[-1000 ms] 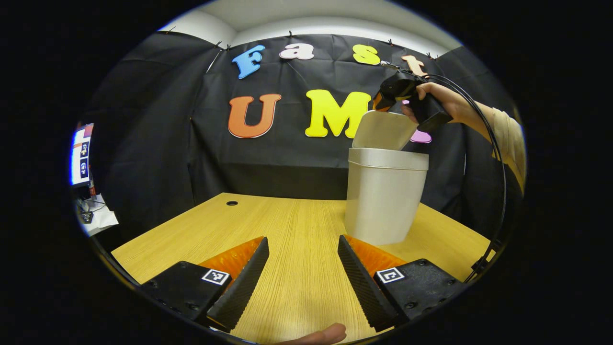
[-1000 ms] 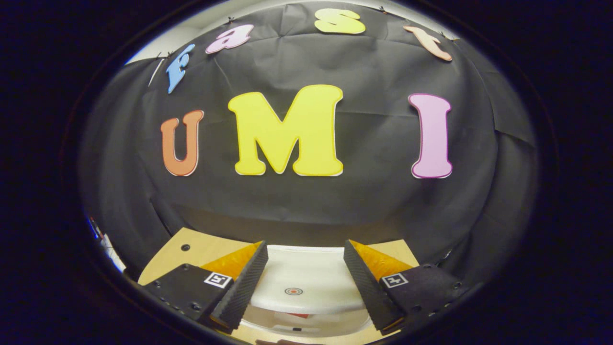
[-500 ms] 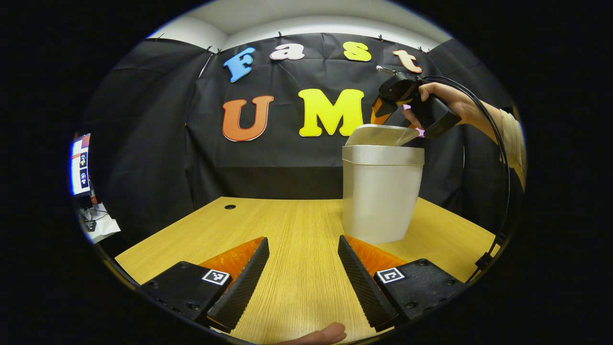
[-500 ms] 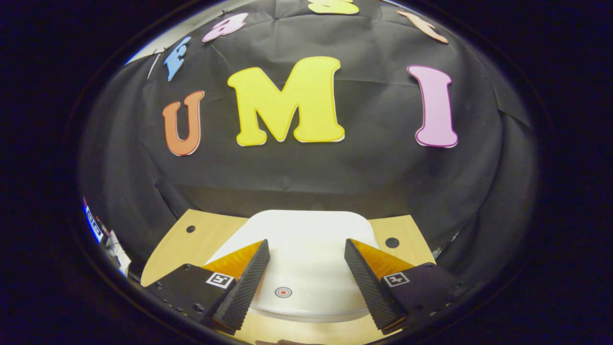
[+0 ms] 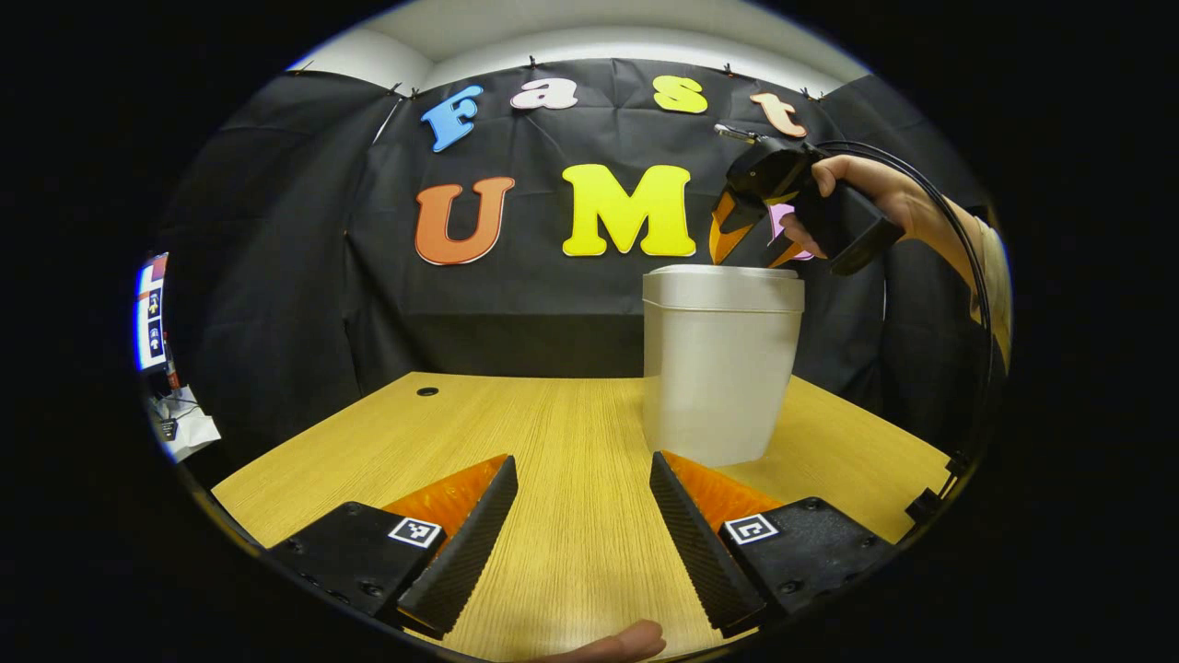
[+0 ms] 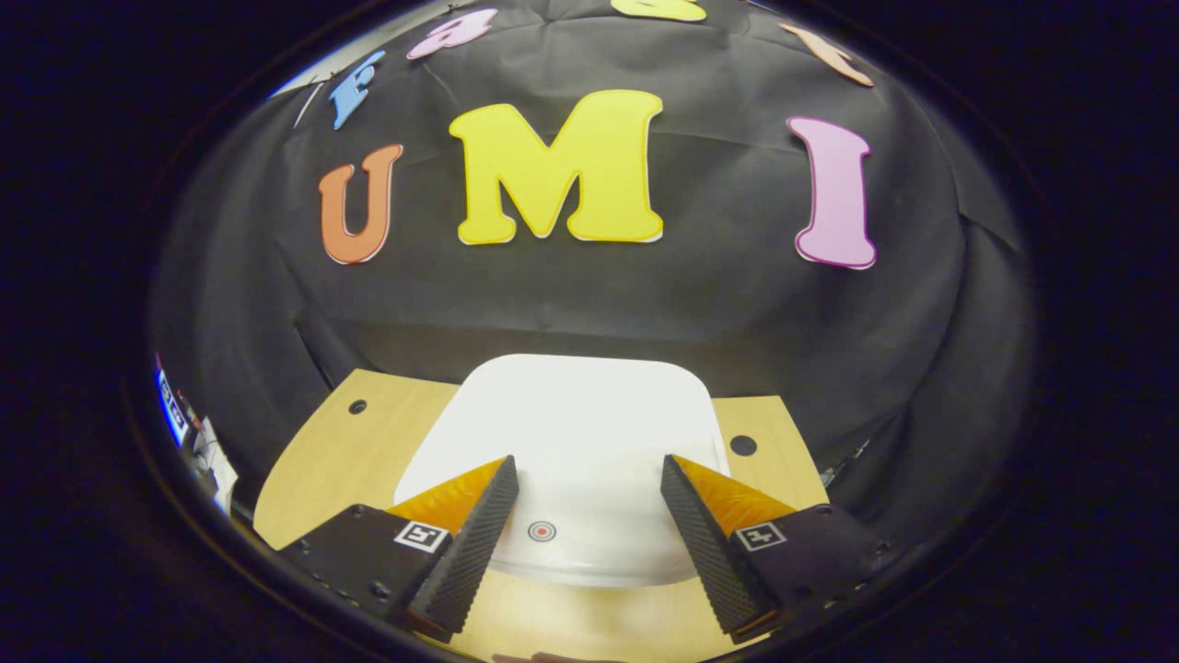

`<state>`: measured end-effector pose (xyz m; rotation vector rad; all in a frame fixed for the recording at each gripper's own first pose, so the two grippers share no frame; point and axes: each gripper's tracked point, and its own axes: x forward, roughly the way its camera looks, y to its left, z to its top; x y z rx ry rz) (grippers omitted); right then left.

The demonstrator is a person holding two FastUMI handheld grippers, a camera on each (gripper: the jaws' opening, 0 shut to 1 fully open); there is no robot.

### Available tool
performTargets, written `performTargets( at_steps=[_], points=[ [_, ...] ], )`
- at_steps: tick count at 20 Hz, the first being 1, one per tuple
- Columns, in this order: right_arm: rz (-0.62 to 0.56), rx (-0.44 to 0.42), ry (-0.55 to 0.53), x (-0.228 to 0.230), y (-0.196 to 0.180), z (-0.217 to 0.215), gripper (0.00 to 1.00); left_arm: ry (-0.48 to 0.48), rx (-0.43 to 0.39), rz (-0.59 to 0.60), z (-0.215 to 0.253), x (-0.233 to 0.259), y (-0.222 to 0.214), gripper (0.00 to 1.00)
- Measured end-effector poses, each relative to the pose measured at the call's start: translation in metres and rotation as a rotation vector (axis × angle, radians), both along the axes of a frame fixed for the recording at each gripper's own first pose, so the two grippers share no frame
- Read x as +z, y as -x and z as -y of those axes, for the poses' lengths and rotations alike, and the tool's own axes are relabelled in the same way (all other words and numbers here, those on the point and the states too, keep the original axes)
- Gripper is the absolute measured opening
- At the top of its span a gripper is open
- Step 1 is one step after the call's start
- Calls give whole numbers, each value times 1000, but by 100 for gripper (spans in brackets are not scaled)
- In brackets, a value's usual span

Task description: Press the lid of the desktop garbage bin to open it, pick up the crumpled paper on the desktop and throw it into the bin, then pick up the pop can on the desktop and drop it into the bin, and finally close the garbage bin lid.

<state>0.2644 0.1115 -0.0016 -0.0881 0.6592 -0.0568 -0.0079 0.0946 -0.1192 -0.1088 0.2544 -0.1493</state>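
A white garbage bin (image 5: 718, 368) stands on the wooden desk (image 5: 553, 433), its lid (image 5: 723, 273) lying flat and closed. In the right gripper view the lid (image 6: 571, 433) is seen from above, with a small round red mark (image 6: 542, 530) near its front edge. My right gripper (image 6: 589, 502) is open just above the lid, one finger on either side of the mark; held by a hand, my right gripper (image 5: 748, 241) appears in the left gripper view over the bin's top. My left gripper (image 5: 582, 502) is open low over the desk, left of the bin and apart from it.
Two cable holes (image 6: 742, 445) sit in the desk's back edge, one either side of the bin. The black cloth wall (image 5: 516, 304) rises close behind the desk. A fingertip (image 5: 626, 640) shows at the bottom of the left gripper view. Clutter (image 5: 180, 424) lies off the desk's left.
The bin's lid has swung down from raised to flat and closed. My right gripper followed it down over the top. My left gripper stayed low and drifted slightly.
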Motion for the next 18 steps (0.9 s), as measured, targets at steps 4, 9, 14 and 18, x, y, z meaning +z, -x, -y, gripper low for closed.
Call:
performTargets(
  at_steps=[4,9,14,18],
  points=[
    [95,-8,1,0,6,-1,97,-1,6,0,-3,-1,-1,96],
    [242,-1,12,-2,24,-3,97,-3,-3,-11,3,-6,0,95],
    [318,13,12,-9,30,-2,98,-37,-11,-8,9,-8,0,96],
    [310,27,-16,-13,28,-2,98,-29,-21,-11,15,-8,3,96]
  ],
)
